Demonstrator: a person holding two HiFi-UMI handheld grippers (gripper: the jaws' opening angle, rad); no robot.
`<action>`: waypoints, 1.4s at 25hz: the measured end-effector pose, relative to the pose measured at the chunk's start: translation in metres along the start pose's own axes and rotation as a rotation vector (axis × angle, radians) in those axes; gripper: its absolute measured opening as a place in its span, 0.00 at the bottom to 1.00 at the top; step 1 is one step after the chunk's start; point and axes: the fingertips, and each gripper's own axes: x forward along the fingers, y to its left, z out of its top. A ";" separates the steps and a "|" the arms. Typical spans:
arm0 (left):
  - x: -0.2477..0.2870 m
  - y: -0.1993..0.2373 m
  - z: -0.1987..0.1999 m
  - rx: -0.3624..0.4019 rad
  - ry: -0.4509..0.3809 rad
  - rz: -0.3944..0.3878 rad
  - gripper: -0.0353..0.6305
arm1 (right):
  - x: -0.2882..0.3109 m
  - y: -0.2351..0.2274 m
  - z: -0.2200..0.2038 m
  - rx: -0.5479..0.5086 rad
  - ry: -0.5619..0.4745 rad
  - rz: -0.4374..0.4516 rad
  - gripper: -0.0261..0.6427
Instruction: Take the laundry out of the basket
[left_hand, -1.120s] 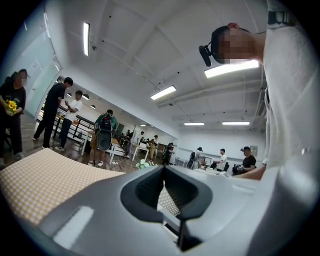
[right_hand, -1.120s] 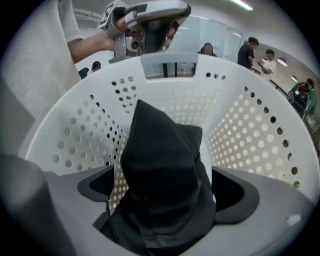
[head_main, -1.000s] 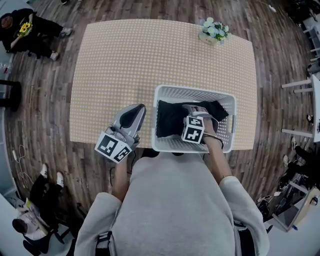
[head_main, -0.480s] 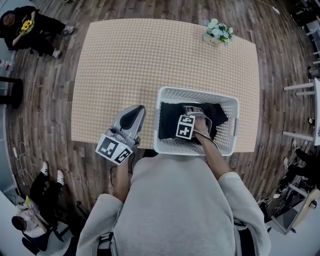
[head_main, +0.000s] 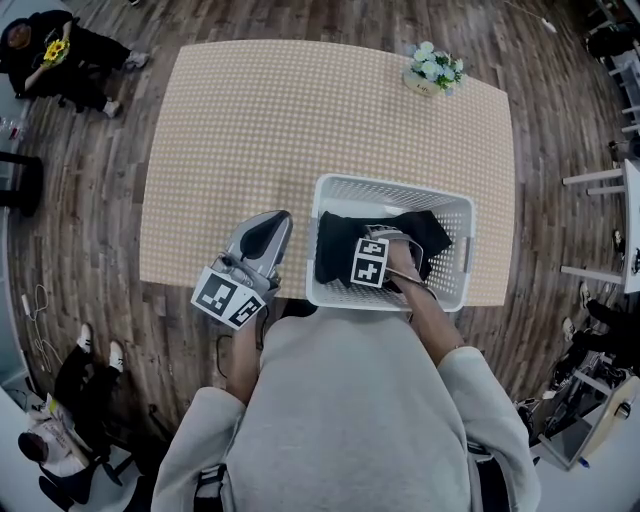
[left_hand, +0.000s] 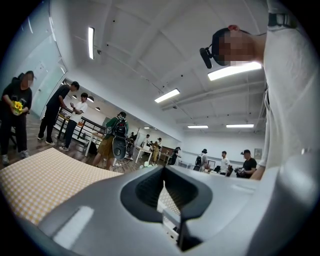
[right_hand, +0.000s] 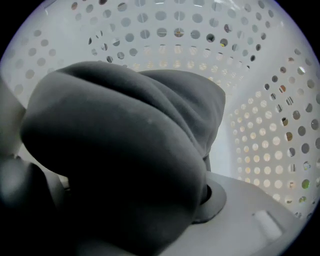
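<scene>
Right gripper (head_main: 387, 243) fingers (right_hand: 260, 217) just closed in, pinching dark garment (right_hand: 125, 150) inside basket (head_main: 390, 187); left gripper (left_hand: 164, 172) fingers (left_hand: 100, 210) pressed together

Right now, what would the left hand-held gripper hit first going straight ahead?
Probably nothing nearby: the left hand-held gripper points level over the table; the flowers at its far edge might come first.

The head view looks steeply down from above onto the table (head_main: 250, 130), with the basket (head_main: 392, 187) at its 5 o'clock. The left gripper view sits low at the basket's 9 o'clock, facing level across that table. The right gripper view looks down inside the basket, close against dark laundry (right_hand: 120, 150).
</scene>
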 end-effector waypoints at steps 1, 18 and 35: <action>-0.001 0.000 0.000 0.001 -0.001 0.001 0.07 | -0.002 -0.001 0.000 0.006 -0.009 0.000 0.41; 0.007 -0.021 0.013 0.024 -0.034 -0.072 0.07 | -0.143 -0.046 0.008 0.104 -0.195 -0.644 0.24; 0.037 -0.081 0.031 0.110 -0.049 -0.164 0.07 | -0.274 -0.049 -0.014 0.424 -0.708 -0.843 0.24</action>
